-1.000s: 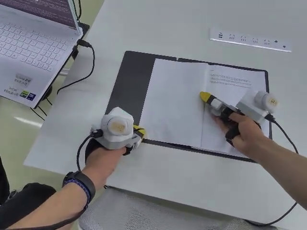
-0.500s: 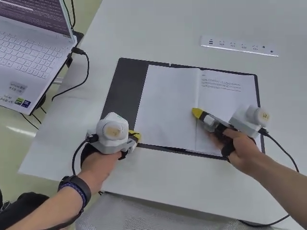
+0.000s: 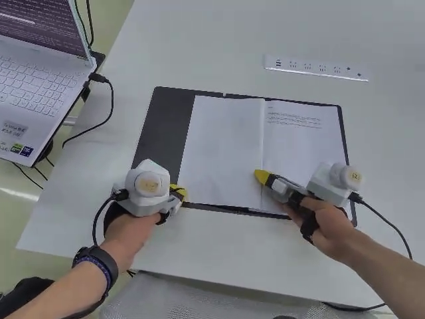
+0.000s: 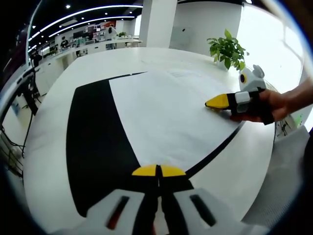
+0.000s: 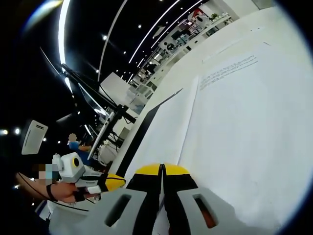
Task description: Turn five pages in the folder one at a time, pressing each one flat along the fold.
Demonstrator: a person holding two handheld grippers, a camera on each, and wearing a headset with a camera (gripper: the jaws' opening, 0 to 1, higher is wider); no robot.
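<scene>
White desk (image 3: 219,40), open folder (image 3: 163,133); pages (image 3: 299,153) look thin, floppy, so lift by right edge. Empty left claw (image 3: 176,193) & right claw (image 3: 262,177) both pinched together.

Bright even light; fisheye-warped gripper views

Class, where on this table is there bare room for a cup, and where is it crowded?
Bare: between folder and power strip; right of the folder. Crowded: laptop and cable at left; left tongs and right tongs at the folder's near edge.
</scene>
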